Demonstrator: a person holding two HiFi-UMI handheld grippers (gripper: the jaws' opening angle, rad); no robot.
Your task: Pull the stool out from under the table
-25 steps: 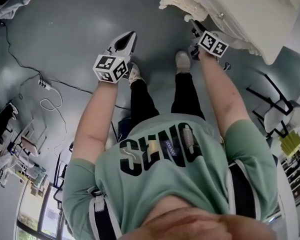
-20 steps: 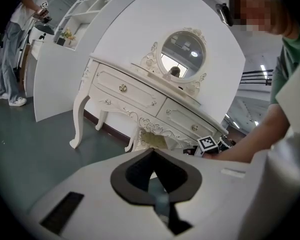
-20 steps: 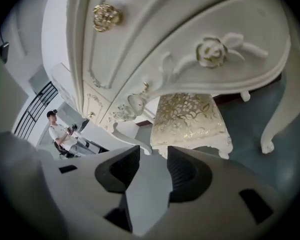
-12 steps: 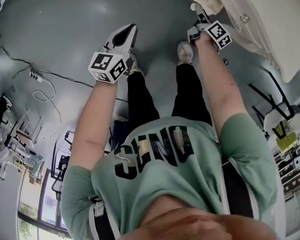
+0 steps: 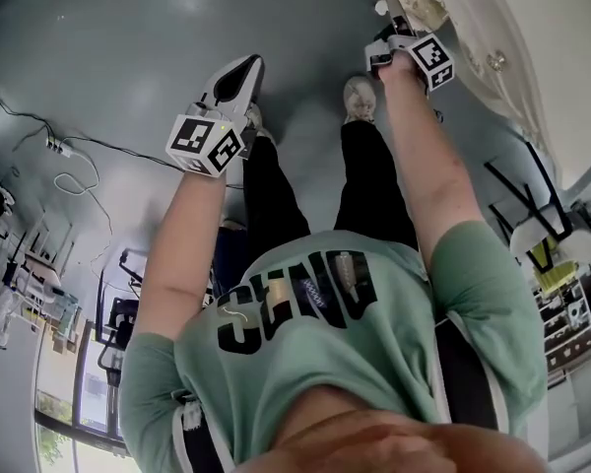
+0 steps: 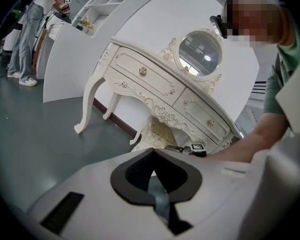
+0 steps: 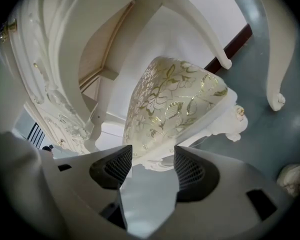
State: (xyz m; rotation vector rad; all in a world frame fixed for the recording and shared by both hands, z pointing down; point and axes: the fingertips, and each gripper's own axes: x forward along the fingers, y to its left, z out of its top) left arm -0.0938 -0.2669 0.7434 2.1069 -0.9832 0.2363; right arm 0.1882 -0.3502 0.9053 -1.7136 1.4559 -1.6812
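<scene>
Gold-brocade stool (image 7: 175, 99) sits tucked under dressing table (image 6: 155, 84), far right. Right gripper (image 7: 149, 164) jaws just been opening, seat rim at their mouth (not yet pinched); push fwd, clamp rim, pull straight. Left gripper (image 6: 152, 156) clenched, empty.

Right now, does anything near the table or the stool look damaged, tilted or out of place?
Nothing stands out. The stool sits tucked under the table, both seemingly intact. Only a loose power-strip cable trails across the floor, away from them.
</scene>
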